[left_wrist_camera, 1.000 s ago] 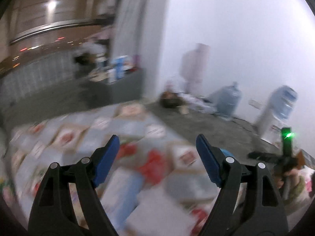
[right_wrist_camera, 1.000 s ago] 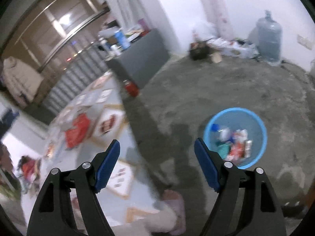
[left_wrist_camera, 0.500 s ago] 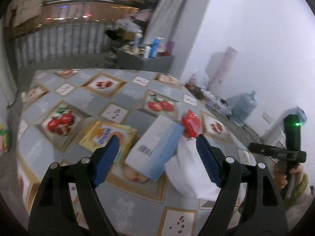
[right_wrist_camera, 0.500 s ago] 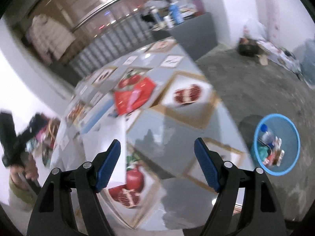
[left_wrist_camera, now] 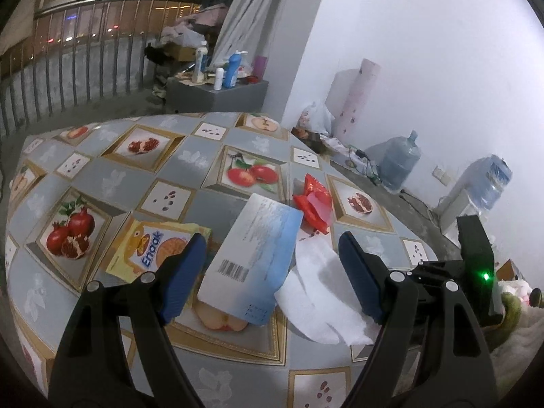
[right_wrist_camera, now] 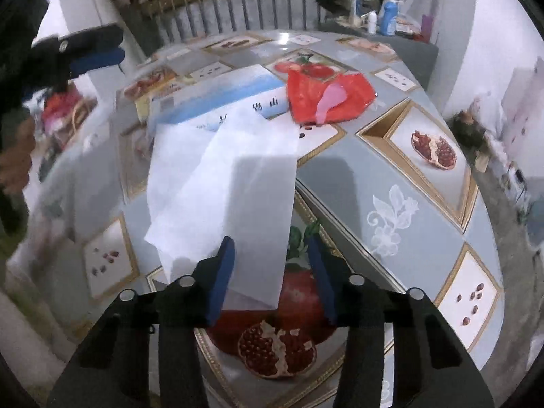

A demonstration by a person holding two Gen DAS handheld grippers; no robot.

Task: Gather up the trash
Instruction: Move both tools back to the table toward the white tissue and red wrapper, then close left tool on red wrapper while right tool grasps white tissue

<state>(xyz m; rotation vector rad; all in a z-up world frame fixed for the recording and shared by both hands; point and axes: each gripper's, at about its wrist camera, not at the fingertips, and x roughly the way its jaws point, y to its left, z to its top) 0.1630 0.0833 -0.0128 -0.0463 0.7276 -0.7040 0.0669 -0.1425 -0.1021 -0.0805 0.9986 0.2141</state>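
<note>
Tissue (right_wrist_camera: 224, 183) between closing right gripper (right_wrist_camera: 272, 278)

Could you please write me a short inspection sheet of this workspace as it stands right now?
Surface: table under a fruit-print oilcloth.
Job's things: white tissue, blue-and-white carton, red wrapper, yellow Enaak biscuit pack, all lying on the table.
Clutter: bottles on a grey side cabinet; bags and a paper roll by the wall.
Grippers: left hand-held gripper open above the carton, holding nothing; right hand-held gripper closing, tissue edge between its jaws, pads not yet pressing.
Cables: cords on the floor by the water jug.
Surroundings: white wall, railing, water dispenser.
</note>
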